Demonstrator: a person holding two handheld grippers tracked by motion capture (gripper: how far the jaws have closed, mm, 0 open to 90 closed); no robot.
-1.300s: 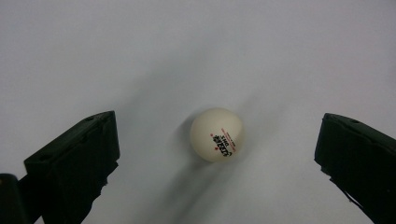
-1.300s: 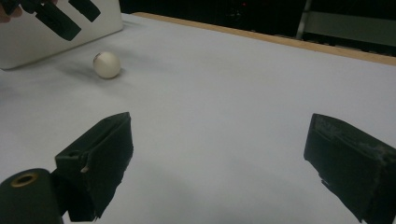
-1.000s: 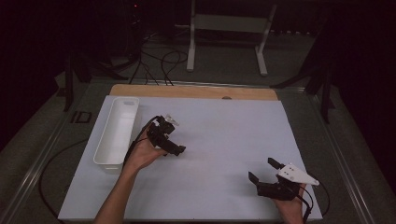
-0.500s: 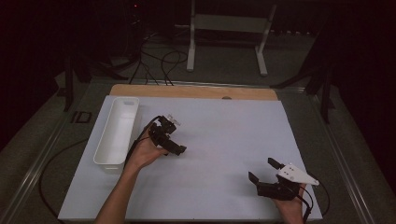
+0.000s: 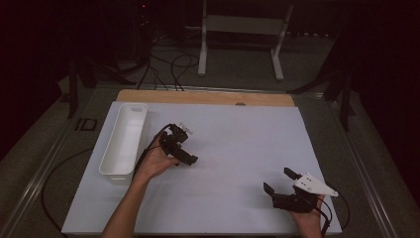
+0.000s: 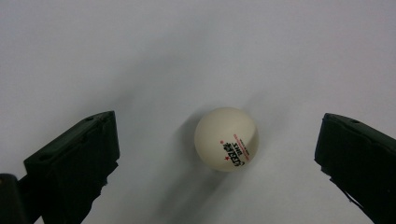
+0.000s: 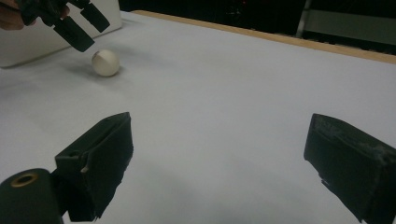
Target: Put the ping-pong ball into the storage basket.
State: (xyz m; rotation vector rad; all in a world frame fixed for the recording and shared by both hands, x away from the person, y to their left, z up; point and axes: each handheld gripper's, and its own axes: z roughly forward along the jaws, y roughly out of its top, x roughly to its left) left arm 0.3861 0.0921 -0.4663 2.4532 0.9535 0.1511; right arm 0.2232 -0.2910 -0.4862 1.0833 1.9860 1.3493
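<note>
White matte desk (image 5: 237, 148), dark room. Small cream plastic ping-pong ball (image 6: 226, 139): light, smooth, rolls easily; pinch across middle. Left tongs (image 6: 219, 154) released, straddling ball. Right tongs (image 7: 219, 163) released, empty.

- My left gripper (image 5: 181, 148) is all black, a cluster of blocky parts, with a thin black cable looping off its back.
- My right gripper (image 5: 282, 182) is black too, topped by a pale grey three-cornered plate, with a black cable trailing behind.
- Each jaw is a thick matte-black block with scuffed, ragged edges.
- There's a brass-coloured ring in a black round boss beside the right gripper's jaw.
- My forearms are bare, no sleeves.
</note>
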